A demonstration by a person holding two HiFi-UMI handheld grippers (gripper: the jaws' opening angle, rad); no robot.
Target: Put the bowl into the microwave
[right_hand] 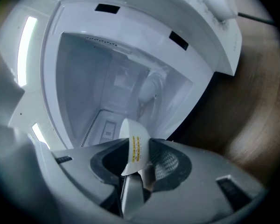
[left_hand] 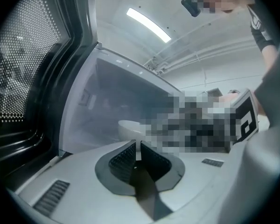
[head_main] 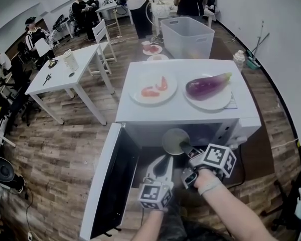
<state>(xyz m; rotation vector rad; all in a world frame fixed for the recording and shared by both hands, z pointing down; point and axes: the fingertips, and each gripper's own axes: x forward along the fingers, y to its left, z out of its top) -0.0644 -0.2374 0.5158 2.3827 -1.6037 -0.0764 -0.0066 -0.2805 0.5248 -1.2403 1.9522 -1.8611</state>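
Left tool [left_hand: 138,154] sits pressed together and empty; right tool [right_hand: 139,158] pinches the bowl [right_hand: 134,143] rim before the open microwave [head_main: 186,115]

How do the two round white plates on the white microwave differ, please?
The left round white plate holds flat red slices; the right plate holds a whole purple aubergine. The slices leave much of the left plate bare; the aubergine spans the right plate's width. Both sit on the microwave.
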